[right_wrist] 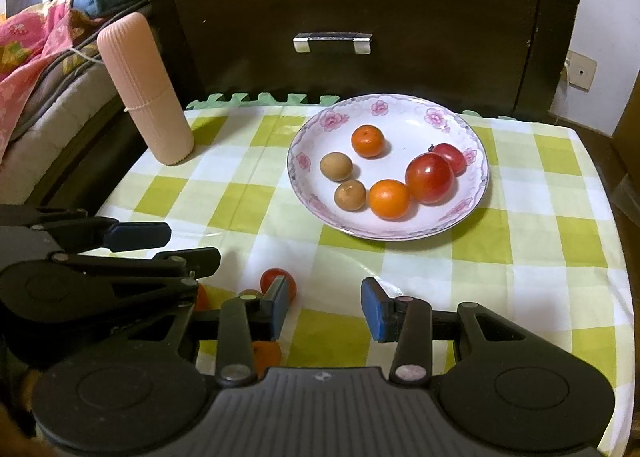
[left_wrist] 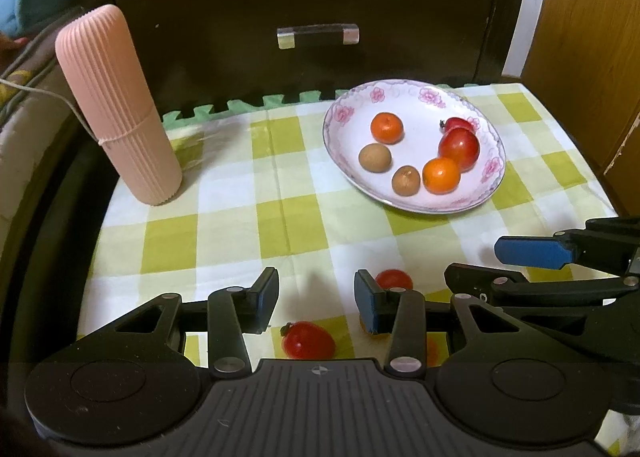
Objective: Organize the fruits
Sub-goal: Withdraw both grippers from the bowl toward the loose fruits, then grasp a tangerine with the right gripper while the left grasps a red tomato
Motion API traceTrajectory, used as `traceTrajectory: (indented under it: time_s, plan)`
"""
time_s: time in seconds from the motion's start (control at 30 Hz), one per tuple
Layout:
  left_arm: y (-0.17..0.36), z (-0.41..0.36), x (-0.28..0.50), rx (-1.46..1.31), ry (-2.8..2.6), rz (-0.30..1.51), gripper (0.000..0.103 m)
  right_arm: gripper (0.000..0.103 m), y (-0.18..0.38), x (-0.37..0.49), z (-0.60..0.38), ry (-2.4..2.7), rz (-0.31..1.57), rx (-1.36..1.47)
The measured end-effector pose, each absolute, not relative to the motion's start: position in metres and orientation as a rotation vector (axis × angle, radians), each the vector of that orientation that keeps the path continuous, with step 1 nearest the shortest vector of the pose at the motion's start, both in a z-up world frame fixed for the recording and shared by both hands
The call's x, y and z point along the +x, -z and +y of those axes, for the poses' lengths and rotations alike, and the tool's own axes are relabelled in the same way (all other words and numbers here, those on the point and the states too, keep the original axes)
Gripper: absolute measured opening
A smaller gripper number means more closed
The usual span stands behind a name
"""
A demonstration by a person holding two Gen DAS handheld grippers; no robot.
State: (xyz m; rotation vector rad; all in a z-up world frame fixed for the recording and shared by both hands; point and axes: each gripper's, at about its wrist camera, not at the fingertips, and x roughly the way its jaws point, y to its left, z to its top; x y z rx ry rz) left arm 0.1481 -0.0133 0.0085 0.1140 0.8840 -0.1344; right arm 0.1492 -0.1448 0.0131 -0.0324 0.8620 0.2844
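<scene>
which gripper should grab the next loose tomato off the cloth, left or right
Probably left. The left gripper is open, and a loose tomato lies just below the gap between its fingers. The right gripper is open over bare cloth.

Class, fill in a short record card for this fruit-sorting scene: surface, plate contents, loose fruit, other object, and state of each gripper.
surface: green-and-white checked cloth
plate: two oranges, two brown fruits, two red fruits
loose fruit: red tomato on the cloth by the grippers; others partly hidden
other object: pink ribbed cylinder, upright at the back
left gripper: open, empty
right gripper: open, empty
</scene>
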Motion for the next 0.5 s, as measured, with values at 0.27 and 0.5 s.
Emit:
traceTrajectory:
  time_s: [0.27,0.5]
  plan:
    - [-0.005,-0.002,0.147,0.090,0.140,0.904,0.057,0.040,-0.010,0.148,-0.141,-0.323,0.872,-0.030]
    - [-0.005,0.005,0.146,0.081,0.138,0.907,0.064,0.040,-0.005,0.148,-0.142,-0.363,0.890,-0.037]
